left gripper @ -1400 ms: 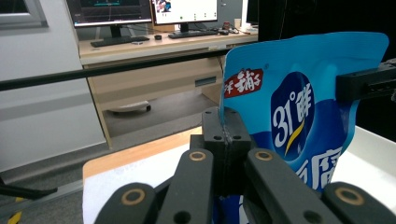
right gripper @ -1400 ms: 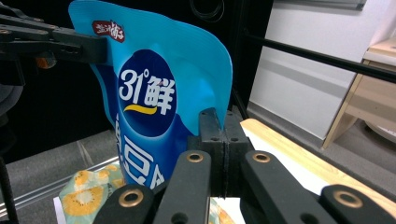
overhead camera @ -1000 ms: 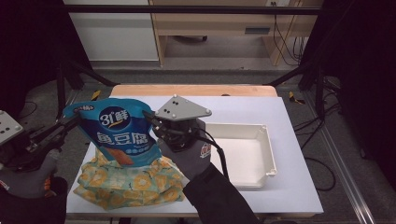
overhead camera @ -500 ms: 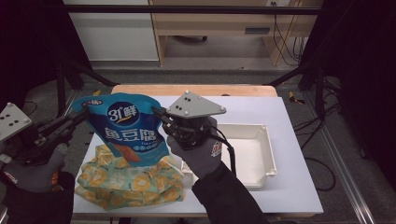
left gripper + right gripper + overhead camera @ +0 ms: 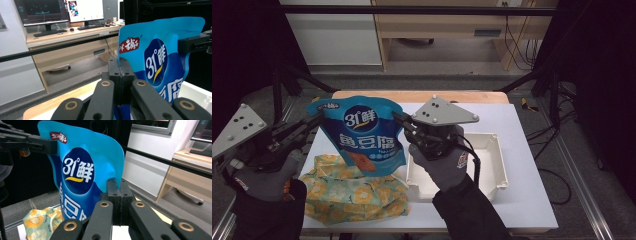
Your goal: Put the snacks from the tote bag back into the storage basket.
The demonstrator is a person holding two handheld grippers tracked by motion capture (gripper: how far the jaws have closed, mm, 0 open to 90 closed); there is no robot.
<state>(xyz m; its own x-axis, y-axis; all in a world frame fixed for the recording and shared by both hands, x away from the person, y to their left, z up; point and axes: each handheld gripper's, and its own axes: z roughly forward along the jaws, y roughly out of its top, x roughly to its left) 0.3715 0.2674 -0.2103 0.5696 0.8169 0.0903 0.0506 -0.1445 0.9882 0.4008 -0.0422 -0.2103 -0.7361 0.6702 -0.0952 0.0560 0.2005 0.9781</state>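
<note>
A blue snack pouch (image 5: 362, 135) with white lettering hangs upright in the air over the table's left half, held by both grippers. My left gripper (image 5: 319, 119) is shut on the pouch's upper left edge; in the left gripper view its jaws (image 5: 120, 72) meet on the pouch (image 5: 155, 60). At the upper right edge my right gripper (image 5: 398, 119) is shut too, and in the right gripper view its jaws (image 5: 120, 192) pinch the pouch (image 5: 82, 170). Each gripper view shows the other gripper farther off, holding the opposite edge.
A crumpled yellow-and-green flowered cloth bag (image 5: 357, 192) lies on the white table (image 5: 527, 200) below the pouch. A white rectangular tray (image 5: 492, 165) stands right of it, under the right hand. Desks and monitors (image 5: 85, 10) stand beyond the table.
Both hands have carried the pouch to the right and slightly upward in the high view. It stays held by both grippers, and the cloth bag and tray have not moved.
</note>
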